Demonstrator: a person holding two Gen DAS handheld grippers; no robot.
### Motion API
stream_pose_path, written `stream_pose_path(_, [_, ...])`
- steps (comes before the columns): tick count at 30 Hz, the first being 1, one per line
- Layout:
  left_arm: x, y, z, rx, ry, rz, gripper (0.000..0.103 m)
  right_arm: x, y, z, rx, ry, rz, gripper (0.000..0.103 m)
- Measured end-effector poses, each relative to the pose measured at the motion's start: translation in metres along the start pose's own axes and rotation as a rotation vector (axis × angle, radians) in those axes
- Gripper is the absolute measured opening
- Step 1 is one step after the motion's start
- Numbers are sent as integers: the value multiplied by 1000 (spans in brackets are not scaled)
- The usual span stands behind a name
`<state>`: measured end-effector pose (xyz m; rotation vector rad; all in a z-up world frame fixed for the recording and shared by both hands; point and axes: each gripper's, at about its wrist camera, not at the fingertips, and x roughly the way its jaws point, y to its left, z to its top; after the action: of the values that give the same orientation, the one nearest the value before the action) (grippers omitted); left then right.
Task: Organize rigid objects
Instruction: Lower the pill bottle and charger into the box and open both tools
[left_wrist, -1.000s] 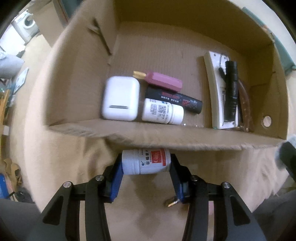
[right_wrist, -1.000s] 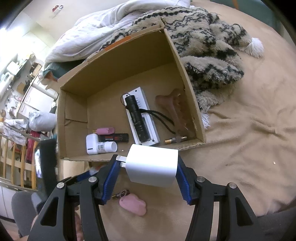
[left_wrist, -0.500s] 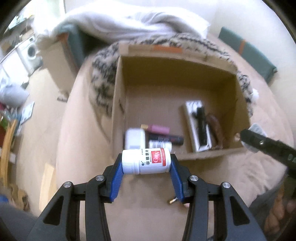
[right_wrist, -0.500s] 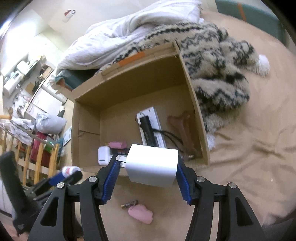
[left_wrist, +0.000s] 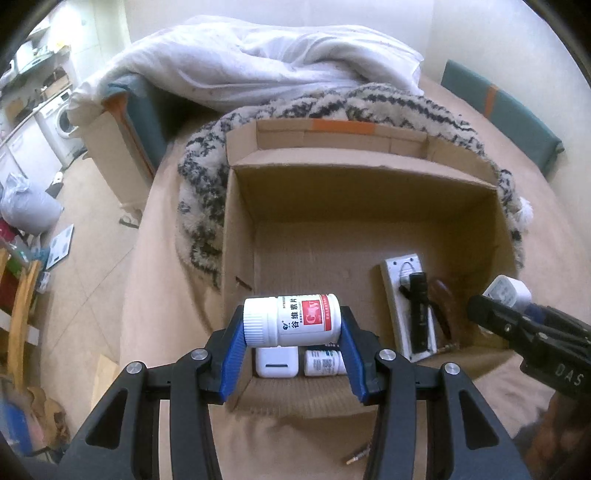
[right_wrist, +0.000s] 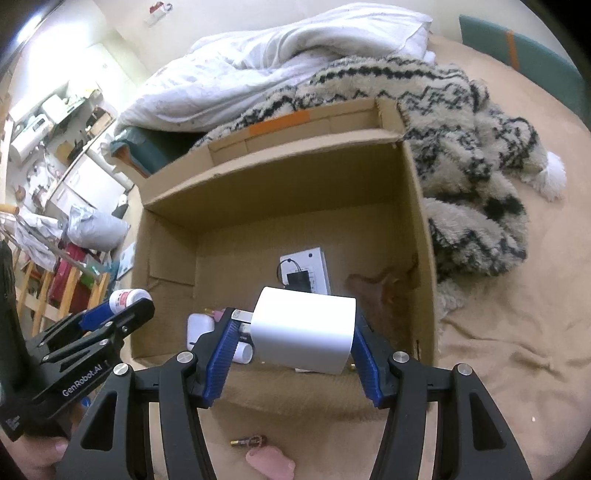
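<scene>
My left gripper is shut on a white pill bottle with a red label, held sideways above the near wall of an open cardboard box. My right gripper is shut on a white plug adapter, held above the same box's near wall. Inside the box lie a white earbud case, a second white bottle, a white remote and a black flashlight. The left gripper and its bottle show at the left of the right wrist view.
The box stands on a tan bed cover against a patterned fleece blanket and a white duvet. A pink object and a small brass-tipped item lie on the cover in front of the box.
Both grippers have risen and pulled back from the box with their loads still held. The whole box and the bedding behind it have come into view.
</scene>
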<state>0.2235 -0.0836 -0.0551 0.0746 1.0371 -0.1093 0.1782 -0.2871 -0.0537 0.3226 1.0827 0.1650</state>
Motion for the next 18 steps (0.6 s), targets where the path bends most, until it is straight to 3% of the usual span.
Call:
stream_pose_path(7, [32,2,-12,-34,82,-46,44,20,5,-9,-23,56,-21,61])
stream_pose_path(18, [34,-4,-15,2,56,-14,43,31,5,-11,-15,78,-22,61])
